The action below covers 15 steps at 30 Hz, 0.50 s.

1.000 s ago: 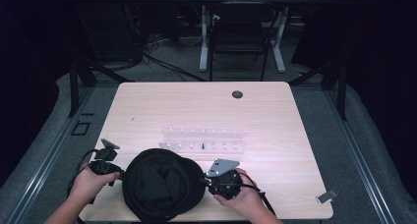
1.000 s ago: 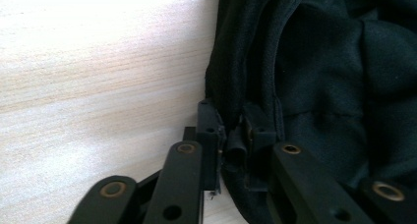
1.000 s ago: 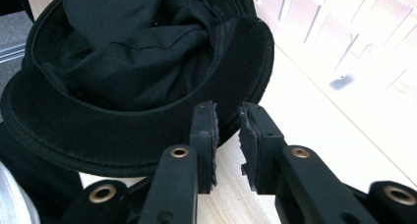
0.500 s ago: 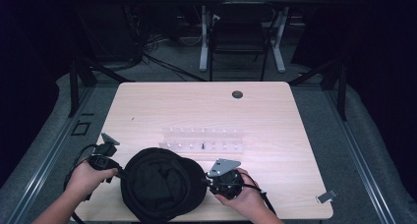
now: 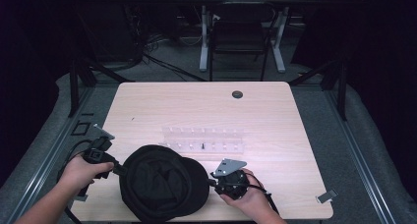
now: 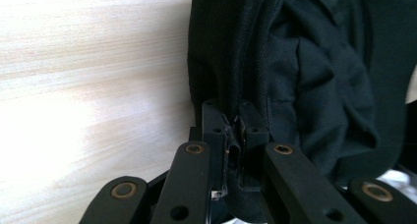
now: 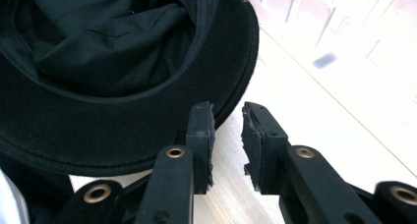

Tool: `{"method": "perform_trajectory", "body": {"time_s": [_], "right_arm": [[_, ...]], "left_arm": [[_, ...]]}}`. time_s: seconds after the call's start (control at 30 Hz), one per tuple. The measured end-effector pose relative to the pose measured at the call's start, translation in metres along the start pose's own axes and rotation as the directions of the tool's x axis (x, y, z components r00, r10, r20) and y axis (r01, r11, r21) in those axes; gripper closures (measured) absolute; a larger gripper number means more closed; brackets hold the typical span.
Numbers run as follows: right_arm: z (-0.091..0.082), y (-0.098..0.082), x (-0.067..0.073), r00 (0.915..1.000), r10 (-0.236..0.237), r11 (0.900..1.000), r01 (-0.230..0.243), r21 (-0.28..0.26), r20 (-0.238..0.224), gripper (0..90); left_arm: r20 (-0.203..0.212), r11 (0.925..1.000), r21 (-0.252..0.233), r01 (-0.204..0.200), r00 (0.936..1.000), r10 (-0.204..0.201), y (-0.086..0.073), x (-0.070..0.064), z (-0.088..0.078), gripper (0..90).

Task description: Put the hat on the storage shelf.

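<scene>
hat (image 5: 162,187) on the table (image 5: 196,106) at its near edge, between left gripper (image 5: 117,169) and right gripper (image 5: 212,181). left jaws pinched on the hat's left edge; right jaws parted just beside its brim. rack (image 5: 202,138) behind the hat, mid-table.

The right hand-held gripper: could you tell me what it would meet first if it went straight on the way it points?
Most likely the brim of the black hat, just ahead of the right hand-held gripper, whose open jaws hold nothing. Depth is hard to judge.
</scene>
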State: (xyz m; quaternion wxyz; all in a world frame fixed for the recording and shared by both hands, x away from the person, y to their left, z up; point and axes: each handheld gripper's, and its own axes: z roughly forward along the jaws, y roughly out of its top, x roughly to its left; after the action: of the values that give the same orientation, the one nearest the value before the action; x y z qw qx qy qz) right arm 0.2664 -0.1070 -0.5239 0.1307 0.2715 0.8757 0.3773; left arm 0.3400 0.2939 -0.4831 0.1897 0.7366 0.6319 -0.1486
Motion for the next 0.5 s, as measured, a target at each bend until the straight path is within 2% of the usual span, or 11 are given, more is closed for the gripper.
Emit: {"method": "perform_trajectory", "body": {"time_s": [0.23,0.3,0.37,0.4,0.43,0.5], "right_arm": [[-0.007,-0.003,-0.004,0.9999,0.007,1.000,-0.007,-0.001,0.011,73.0],[-0.009,-0.005,-0.006,0.9998,0.007,1.000,-0.007,-0.003,0.017,72.9],[-0.012,-0.007,-0.007,0.9997,0.008,1.000,-0.008,0.006,0.021,72.9],[-0.013,-0.008,-0.008,0.9996,0.013,1.000,-0.013,0.003,0.025,72.8],[-0.015,-0.010,-0.010,0.9995,0.013,1.000,-0.013,0.013,0.027,72.8],[-0.017,-0.013,-0.012,0.9992,0.018,1.000,-0.018,0.016,0.035,72.7]], "left_arm": [[0.039,0.9994,0.011,0.032,0.9987,-0.033,0.001,-0.005,-0.008,85.6],[0.039,0.9994,0.019,0.028,0.9988,-0.029,0.002,-0.004,-0.009,85.7],[0.071,0.9993,0.027,0.028,0.9970,-0.029,0.002,-0.002,-0.011,85.7],[0.071,0.9993,0.027,0.028,0.9970,-0.029,0.002,-0.002,-0.011,85.7],[0.090,0.9988,0.014,0.046,0.9948,-0.047,0.003,-0.002,-0.013,85.7],[0.103,0.9987,0.006,0.051,0.9933,-0.051,0.003,-0.004,-0.016,85.7]]}}
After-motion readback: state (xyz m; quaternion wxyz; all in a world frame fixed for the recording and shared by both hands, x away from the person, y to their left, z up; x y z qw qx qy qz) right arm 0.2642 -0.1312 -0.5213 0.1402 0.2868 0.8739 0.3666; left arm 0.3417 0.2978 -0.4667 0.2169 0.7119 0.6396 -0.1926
